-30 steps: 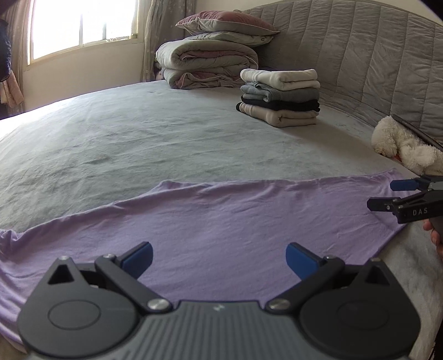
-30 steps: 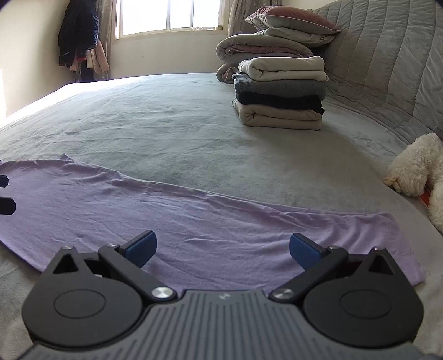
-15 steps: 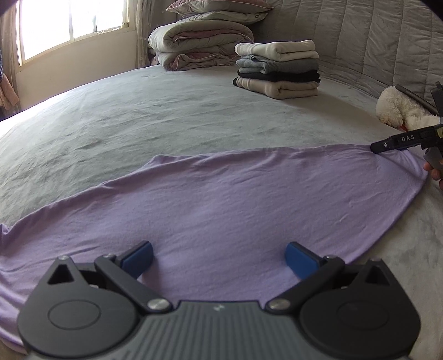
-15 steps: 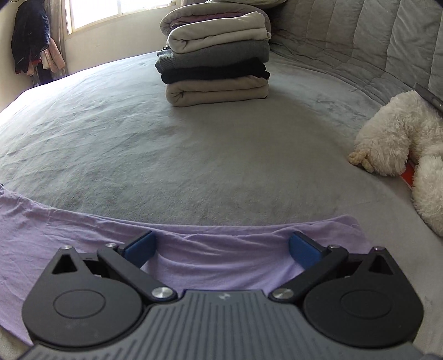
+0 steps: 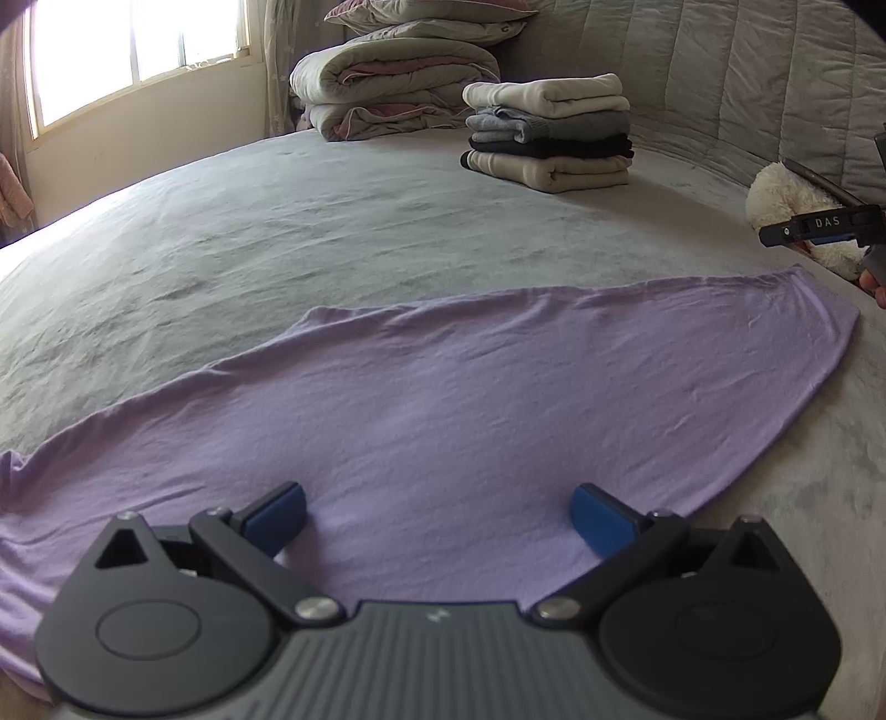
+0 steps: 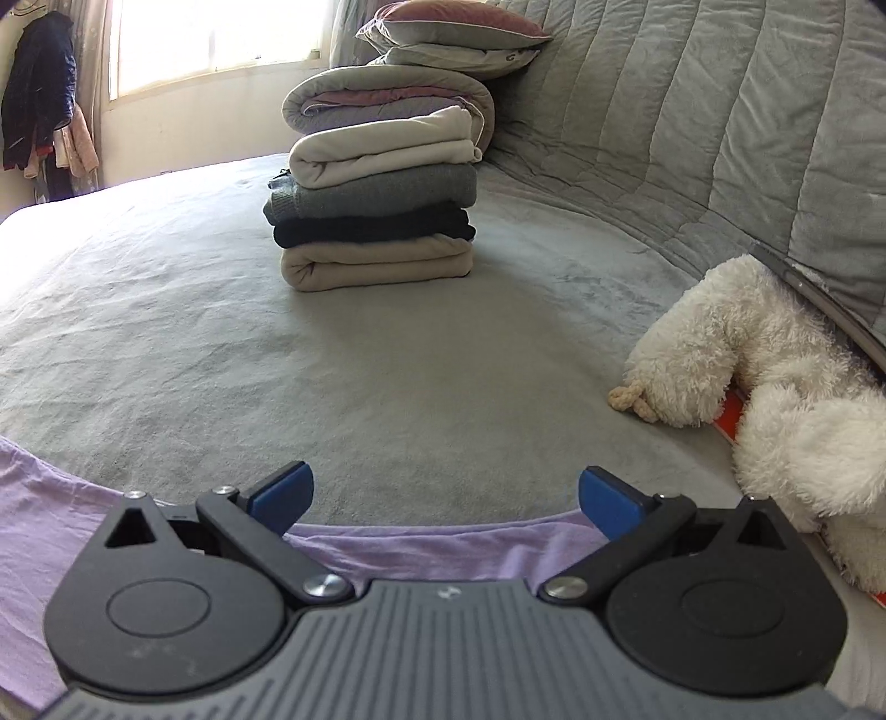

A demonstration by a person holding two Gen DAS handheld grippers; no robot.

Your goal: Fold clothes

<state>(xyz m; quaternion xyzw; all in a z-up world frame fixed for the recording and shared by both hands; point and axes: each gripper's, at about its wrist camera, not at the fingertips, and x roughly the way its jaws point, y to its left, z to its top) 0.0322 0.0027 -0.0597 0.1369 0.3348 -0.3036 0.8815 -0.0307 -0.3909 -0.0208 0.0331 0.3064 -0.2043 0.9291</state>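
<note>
grippers, two of them, hang low over a grey bed (image 5: 288, 232), each with its two blue-padded fingers spread wide and nothing between them. the left gripper (image 5: 440, 512) points across the middle of a lilac garment (image 5: 443, 410), its pads just above the cloth near the bed's near edge. the right gripper (image 6: 443, 493) sits at the garment's right end, level and aimed toward the headboard side, its pads over bare bedding just past the cloth's far hem; in the left wrist view it shows side-on at the right border (image 5: 814, 230), with the white letters "das" readable on its black finger and a bit of the person's hand (image 5: 875, 285) below it.

one lilac garment (image 6: 66, 515) lies spread flat in a long band along the near edge of the bed, lightly wrinkled. toward the far right part of the bed stands one stack of four folded clothes (image 6: 376, 216): cream on top, then grey, then black, then beige. behind it lie one folded duvet (image 6: 387, 94) and two pillows (image 6: 454, 33) piled on it. one white plush toy (image 6: 764, 387) rests at the bed's right edge against the quilted headboard (image 6: 720, 111). coats (image 6: 39, 105) hang beside the window (image 5: 138, 50).
</note>
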